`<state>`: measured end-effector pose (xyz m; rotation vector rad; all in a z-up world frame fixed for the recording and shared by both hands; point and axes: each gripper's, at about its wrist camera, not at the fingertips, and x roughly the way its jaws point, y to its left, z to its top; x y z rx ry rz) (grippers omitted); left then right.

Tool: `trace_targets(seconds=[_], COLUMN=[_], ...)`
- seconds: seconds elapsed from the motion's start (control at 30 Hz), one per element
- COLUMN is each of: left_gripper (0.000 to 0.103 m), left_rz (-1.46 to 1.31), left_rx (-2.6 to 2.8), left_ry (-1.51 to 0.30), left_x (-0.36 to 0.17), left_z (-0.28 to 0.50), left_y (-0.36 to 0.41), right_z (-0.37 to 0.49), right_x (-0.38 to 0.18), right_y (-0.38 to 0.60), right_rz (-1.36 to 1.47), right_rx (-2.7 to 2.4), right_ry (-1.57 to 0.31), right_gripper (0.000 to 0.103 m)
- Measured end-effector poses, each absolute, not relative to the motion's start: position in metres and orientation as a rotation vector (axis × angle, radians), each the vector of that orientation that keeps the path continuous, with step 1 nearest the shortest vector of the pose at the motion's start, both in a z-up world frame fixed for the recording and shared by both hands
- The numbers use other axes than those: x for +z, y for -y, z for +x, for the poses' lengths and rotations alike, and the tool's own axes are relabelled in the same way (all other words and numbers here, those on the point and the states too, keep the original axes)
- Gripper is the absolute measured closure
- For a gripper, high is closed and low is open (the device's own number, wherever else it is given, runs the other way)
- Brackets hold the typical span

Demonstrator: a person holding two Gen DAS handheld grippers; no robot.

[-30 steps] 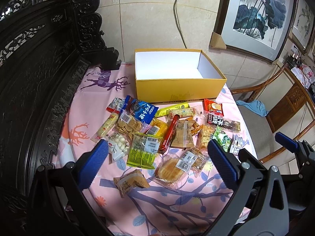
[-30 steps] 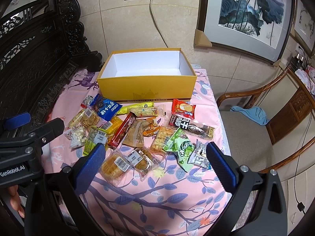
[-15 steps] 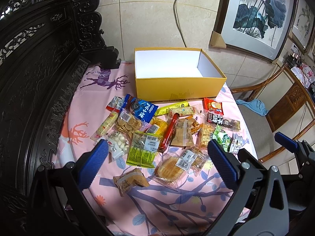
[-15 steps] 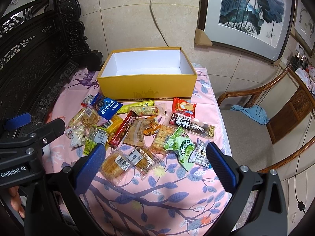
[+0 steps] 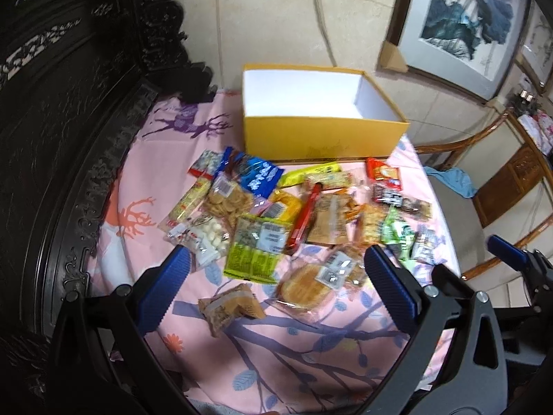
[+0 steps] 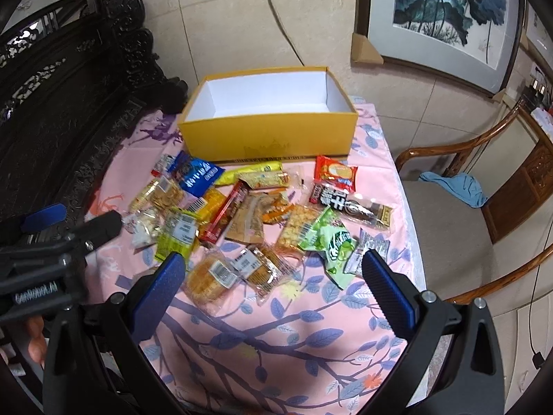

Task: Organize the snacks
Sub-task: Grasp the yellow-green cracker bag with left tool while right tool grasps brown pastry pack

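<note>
An open yellow box [image 5: 321, 135] [image 6: 269, 138] with a white, empty inside stands at the back of the table. Several snack packets lie scattered in front of it: a blue bag [image 5: 254, 174] [image 6: 197, 177], a red bar [image 5: 304, 218] [image 6: 226, 212], a green packet [image 6: 328, 238], a round cake in clear wrap [image 5: 304, 287] [image 6: 207, 280], a brown wrapped cake [image 5: 230, 306]. My left gripper [image 5: 276, 276] is open above the near packets. My right gripper [image 6: 273, 276] is open above the near packets. Neither holds anything.
A pink patterned cloth [image 6: 276, 339] covers the table. Dark carved wooden furniture [image 5: 52, 121] stands along the left. A wooden chair [image 6: 484, 207] with a blue cloth [image 6: 456, 186] stands at the right. A tiled wall with framed pictures [image 6: 449, 17] is behind.
Both grippers have moved slightly forward and down toward the snacks. No packet has moved.
</note>
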<state>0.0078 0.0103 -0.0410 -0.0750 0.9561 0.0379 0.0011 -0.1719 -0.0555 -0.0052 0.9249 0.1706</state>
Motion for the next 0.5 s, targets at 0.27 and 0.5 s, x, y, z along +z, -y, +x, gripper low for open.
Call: trace_targets(seconds=[0.27, 0.5], left_gripper=[0.002, 0.002], left_rz=[-0.086, -0.099], left_rx=[0.08, 0.089], left_ry=[-0.992, -1.056], left_x=[-0.089, -0.126], left_z=[0.031, 0.045], left_y=[-0.023, -0.029], right_z=[0.033, 0.069], right_x=[-0.097, -0.125], right_y=[0.216, 0.213], right_rz=[-0.011, -0.008], right_rx=[0.051, 0.214], right_ry=[-1.017, -1.04], right_gripper=[0.001, 0.001])
